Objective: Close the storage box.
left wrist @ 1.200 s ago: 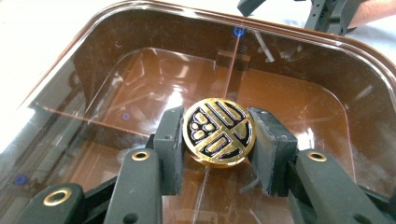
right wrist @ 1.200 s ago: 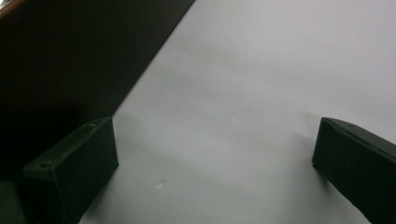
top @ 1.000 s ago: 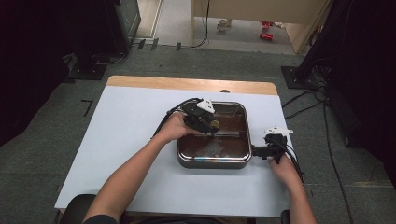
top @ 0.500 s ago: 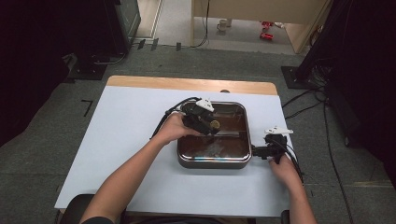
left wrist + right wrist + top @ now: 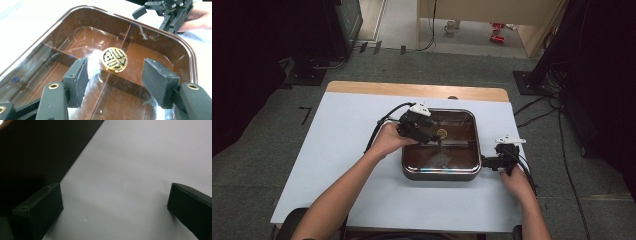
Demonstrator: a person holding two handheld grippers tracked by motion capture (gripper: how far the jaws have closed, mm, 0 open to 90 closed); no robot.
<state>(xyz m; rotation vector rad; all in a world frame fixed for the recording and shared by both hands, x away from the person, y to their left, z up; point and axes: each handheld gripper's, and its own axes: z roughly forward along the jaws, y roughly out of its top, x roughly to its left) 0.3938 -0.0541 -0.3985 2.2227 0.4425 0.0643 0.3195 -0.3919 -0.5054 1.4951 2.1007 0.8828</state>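
The left claw [image 5: 115, 82] had just been opening over the lid's gold knob [image 5: 114, 60], pinching nothing, while the right claw [image 5: 490, 163] (spread wide) rested right of the pan [image 5: 412, 170], seemingly steadying it.

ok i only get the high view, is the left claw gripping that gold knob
observer: no. the left claw has just been opening; the knob sits in the gap, both pads clear of it.
operator: lid seated or lifted
observer: the glass lid looks seated on the pan.
operator: and the right claw
observer: the right claw is open over bare table beside the pan, nothing between its pads.
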